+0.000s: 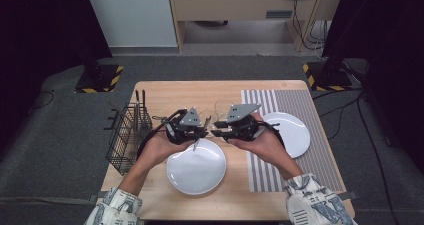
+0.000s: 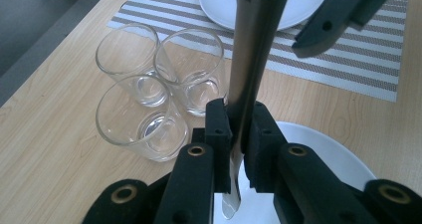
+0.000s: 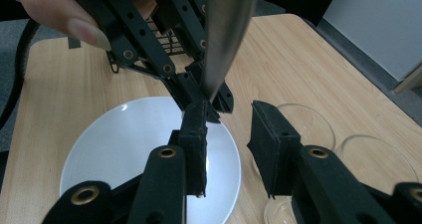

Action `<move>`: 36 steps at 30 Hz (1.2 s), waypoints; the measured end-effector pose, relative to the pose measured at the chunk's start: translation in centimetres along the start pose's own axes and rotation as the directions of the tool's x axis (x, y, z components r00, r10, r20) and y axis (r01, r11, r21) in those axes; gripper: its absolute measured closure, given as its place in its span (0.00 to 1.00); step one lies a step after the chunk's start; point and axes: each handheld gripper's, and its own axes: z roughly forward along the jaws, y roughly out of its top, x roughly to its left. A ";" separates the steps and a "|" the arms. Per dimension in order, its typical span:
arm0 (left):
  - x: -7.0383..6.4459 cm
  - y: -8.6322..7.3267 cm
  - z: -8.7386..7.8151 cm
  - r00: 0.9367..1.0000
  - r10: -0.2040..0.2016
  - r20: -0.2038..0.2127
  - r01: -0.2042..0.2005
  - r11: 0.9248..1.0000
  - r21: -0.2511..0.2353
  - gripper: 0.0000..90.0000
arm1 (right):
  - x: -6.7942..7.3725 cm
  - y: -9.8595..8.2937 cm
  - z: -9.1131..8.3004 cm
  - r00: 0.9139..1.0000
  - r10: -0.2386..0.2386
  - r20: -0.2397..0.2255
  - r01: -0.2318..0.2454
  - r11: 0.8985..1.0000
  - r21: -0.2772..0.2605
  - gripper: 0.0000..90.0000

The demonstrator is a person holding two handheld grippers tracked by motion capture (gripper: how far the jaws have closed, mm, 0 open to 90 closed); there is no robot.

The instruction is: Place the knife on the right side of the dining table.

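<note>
Sleeves (image 1: 116, 205): patterned cuffs at near counter edge, forearms reaching in from there.
Wire rack (image 1: 127, 132): black caddy hanging at left counter edge, a couple of utensil handles standing in it; looks like the cutlery source.
Left hand-held gripper (image 1: 196, 131): over far rim of near plate, pads pinching a metal utensil (image 2: 251, 59) partway along its shaft. Handle rises toward the other gripper, lower end (image 1: 195, 145) dips toward the plate. Likely a knife; can't confirm type.
Near plate (image 1: 196, 166): white, near counter edge, left of the striped mat, bare. Utensil is held above it, not resting.
Why held so: pinch is low on the shaft, so the upper length stays free for a second grip; reads as a hand-to-hand transfer or regrasp.
Glasses (image 2: 149, 84): three clear tumblers clustered touching, mid-counter beyond the grippers, just beside the mat's left edge. Clear of the transfer but near.
Right hand-held gripper (image 1: 220, 130): facing the left one, tips near. Jaws spread, nothing between; utensil shaft (image 3: 226, 40) sits just beside its left pad (image 3: 196, 134), contact can't be judged.
Striped mat (image 1: 325, 155): right half of counter.
Far plate (image 1: 292, 132): white, on mat, bare; probable place setting for the utensil.
</note>
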 end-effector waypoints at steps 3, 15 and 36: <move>-0.1 0.1 0.1 1.000 0.000 0.003 0.000 1.000 0.000 0.91 | 0.0 0.2 0.2 1.000 -0.004 -0.006 0.004 1.000 -0.004 0.75; -0.5 0.2 0.2 1.000 0.018 0.019 -0.018 1.000 -0.001 0.91 | 0.3 1.3 1.0 1.000 -0.005 -0.025 0.004 1.000 -0.026 0.78; -0.2 -0.5 -0.6 1.000 0.009 0.018 -0.007 0.998 -0.061 0.86 | 0.3 2.3 1.8 0.997 0.010 -0.077 -0.011 1.000 -0.010 0.89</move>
